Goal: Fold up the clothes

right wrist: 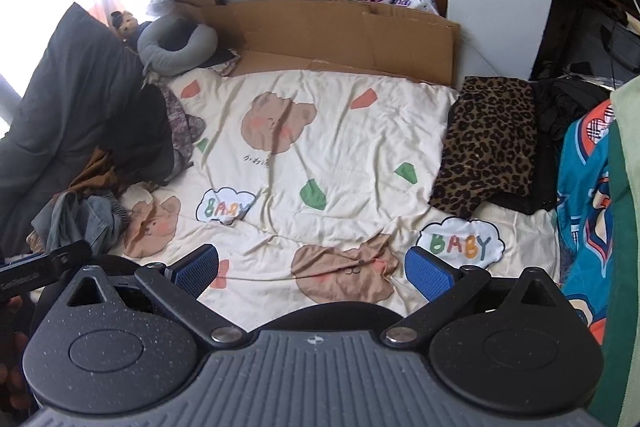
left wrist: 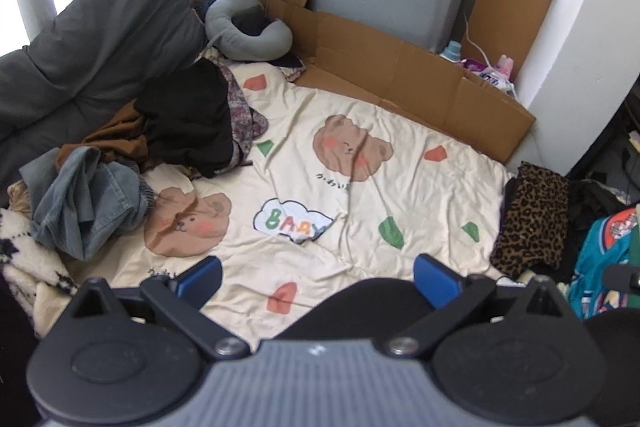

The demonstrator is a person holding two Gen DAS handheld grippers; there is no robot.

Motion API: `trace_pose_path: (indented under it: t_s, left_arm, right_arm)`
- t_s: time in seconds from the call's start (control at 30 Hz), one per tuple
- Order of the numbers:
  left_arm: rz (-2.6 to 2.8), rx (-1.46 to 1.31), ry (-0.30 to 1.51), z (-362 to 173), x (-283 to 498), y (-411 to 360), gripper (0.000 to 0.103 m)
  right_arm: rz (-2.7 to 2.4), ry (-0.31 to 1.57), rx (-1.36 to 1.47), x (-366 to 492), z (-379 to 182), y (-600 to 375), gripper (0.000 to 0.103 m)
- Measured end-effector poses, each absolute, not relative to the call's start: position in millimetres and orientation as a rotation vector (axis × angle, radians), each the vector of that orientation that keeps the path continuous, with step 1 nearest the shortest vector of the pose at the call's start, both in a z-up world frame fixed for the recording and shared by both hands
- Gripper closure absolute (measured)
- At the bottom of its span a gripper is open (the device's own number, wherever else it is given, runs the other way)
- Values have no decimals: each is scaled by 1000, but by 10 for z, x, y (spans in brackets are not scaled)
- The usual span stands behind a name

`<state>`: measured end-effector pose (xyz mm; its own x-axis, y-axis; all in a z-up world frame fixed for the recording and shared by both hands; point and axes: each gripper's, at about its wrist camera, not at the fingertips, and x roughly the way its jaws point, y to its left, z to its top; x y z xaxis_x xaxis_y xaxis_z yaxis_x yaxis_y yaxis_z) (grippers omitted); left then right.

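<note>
Left gripper [left wrist: 318,277]: held wide apart above the bedsheet, nothing between the blue pads.
Right gripper [right wrist: 312,269]: likewise spread wide, nothing gripped.
Bedsheet [left wrist: 360,187]: cream, printed with bears and "BABY" clouds, spread over the bed, its middle bare.
Unfolded clothes [left wrist: 132,163]: heaped at the left edge of the bed, a black piece and a grey-blue piece uppermost.
Leopard-print garment [right wrist: 488,143]: laid flat at the right edge.
Neck pillow [left wrist: 248,31]: grey, set at the far corner beside the cardboard [left wrist: 400,75].

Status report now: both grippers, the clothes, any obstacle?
Left gripper open, empty. Right gripper open, empty. Clothes pile unfolded at left; leopard garment lies at right. Bear sheet between them bare.
</note>
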<state>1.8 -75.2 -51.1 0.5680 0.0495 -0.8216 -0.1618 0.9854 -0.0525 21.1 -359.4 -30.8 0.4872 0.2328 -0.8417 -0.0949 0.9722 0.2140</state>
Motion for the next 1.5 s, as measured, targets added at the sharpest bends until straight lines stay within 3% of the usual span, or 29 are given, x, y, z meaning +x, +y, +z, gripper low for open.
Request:
trace_pose_path:
  t_s: [1.5]
  left_arm:
    - [149,-52,970,-595,216,-921,4]
  right_arm:
    - [192,1067,135,332,-380,-3571,1]
